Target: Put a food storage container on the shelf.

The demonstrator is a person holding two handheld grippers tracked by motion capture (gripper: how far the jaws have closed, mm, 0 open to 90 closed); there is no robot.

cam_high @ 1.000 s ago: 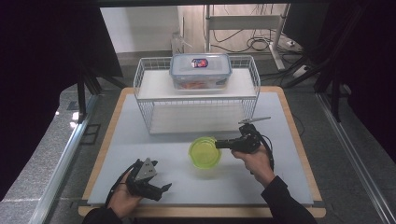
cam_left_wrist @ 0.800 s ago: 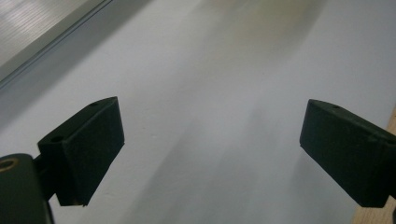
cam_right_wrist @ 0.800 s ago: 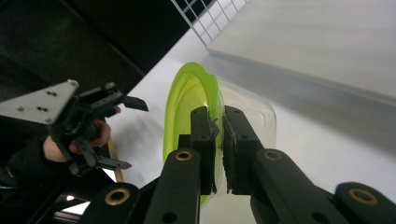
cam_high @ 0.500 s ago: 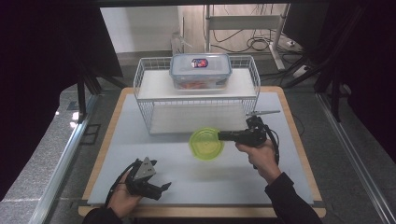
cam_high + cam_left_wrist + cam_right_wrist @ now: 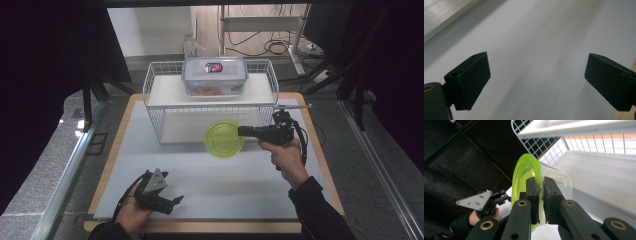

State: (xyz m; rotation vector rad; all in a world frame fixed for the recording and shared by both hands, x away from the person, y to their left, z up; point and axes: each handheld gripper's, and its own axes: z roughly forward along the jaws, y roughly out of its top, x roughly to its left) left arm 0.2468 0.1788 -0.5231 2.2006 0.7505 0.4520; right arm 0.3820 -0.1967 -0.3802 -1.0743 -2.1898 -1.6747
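Observation:
A round container with a lime-green lid (image 5: 223, 138) hangs above the white table, in front of the wire rack. My right gripper (image 5: 241, 131) is shut on its rim from the right. In the right gripper view the two pads pinch the edge of the container (image 5: 529, 173), which stands on its side with the green lid to the left and the clear tub to the right. My left gripper (image 5: 172, 202) rests near the table's front left edge, held by a hand, with its jaws apart over bare table (image 5: 536, 62) and nothing between them.
A white wire rack (image 5: 210, 107) stands at the back of the table with a shelf on top. On that shelf sits a clear lidded box (image 5: 215, 75) with red contents. A wooden border (image 5: 320, 150) rims the white table top.
My right gripper has lifted the green-lidded container off the table and carried it up toward the rack. The left gripper has stayed in place.

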